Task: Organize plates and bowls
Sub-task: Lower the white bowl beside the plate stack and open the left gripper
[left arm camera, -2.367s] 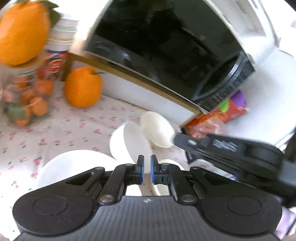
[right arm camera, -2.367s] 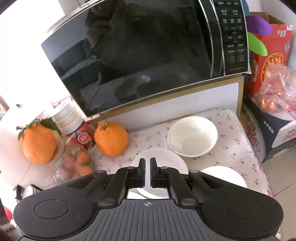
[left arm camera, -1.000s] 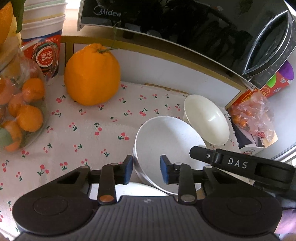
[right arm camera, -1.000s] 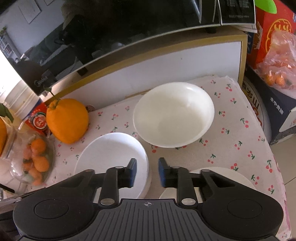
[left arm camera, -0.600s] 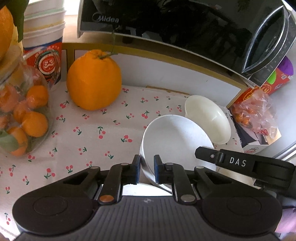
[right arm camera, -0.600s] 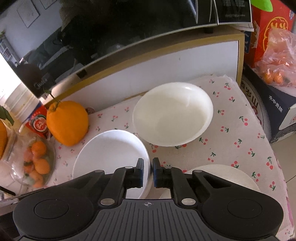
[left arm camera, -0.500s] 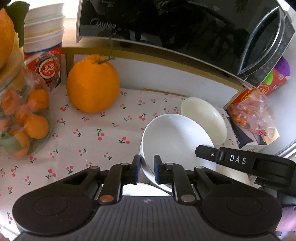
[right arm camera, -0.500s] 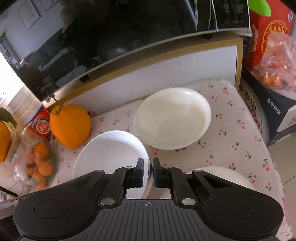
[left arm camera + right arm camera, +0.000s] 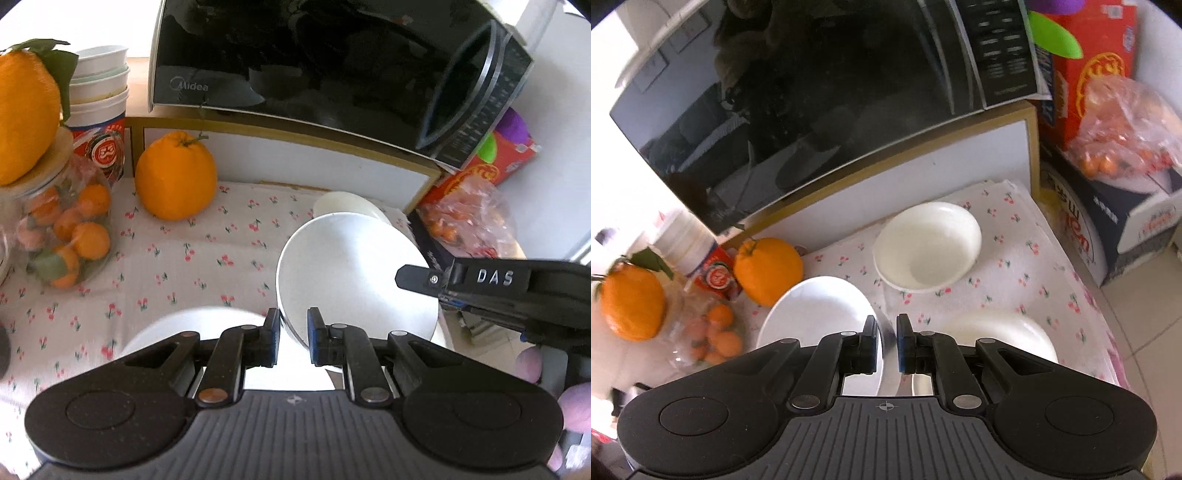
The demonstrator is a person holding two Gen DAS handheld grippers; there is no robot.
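A white bowl [image 9: 354, 273] hangs tilted above the cherry-print cloth [image 9: 184, 266], held from both sides. My left gripper [image 9: 291, 332] is shut on its near left rim. My right gripper [image 9: 406, 277] comes in from the right and pinches the opposite rim. In the right wrist view the same bowl [image 9: 820, 314] sits left of my right gripper [image 9: 886, 343], whose pads clamp its edge. A second white bowl [image 9: 927, 247] rests on the cloth behind. A white plate [image 9: 997, 332] lies under the right gripper, and another white plate [image 9: 192, 325] shows below the left gripper.
A black microwave [image 9: 314, 62] on a white shelf closes off the back. A large orange [image 9: 175, 181], a jar of small oranges [image 9: 62, 236] and stacked cups [image 9: 98, 96] stand at the left. A red box [image 9: 1086, 74] and a bag of oranges [image 9: 1126, 129] stand beyond the table's right edge.
Both grippers closed onto opposite rims of the bowl and raised it off the cloth. The table and the other bowl now look farther away.
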